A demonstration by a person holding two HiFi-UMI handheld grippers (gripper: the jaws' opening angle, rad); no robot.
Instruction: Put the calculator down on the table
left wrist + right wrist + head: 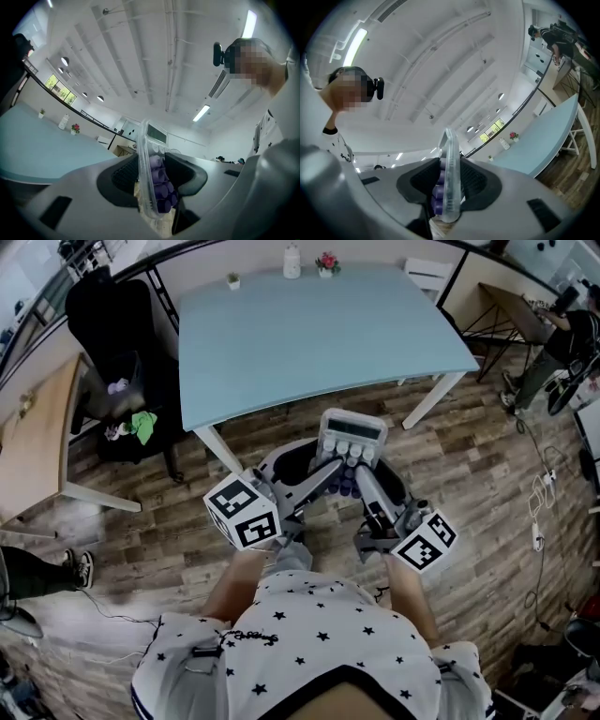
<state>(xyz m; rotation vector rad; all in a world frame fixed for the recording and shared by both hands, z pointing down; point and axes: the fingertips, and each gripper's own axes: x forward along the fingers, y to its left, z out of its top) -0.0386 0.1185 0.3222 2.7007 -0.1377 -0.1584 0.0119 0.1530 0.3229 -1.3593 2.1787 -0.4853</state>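
Clear, glossy plastic calculator (352,432) (smooth purple keys (158,178)); matt blue table (319,334); wood-grain floor (487,474).

I see a clear white calculator (352,439) with purple keys. The far tabletop (319,334) is pale blue and the floor (487,474) brown wood grain. My grey left gripper (333,470) and right gripper (364,479) carry black-and-white marker squares. The near shirt (309,634) is white with black stars.

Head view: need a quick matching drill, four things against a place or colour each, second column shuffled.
Things:
1. calculator
2. flower pot
3. green cloth
4. table

Place or colour:
A. on the black chair, at the left
B. light blue
C. held up over the wood floor
D. at the tabletop's far edge

Pairs: 1-C, 2-D, 3-A, 4-B
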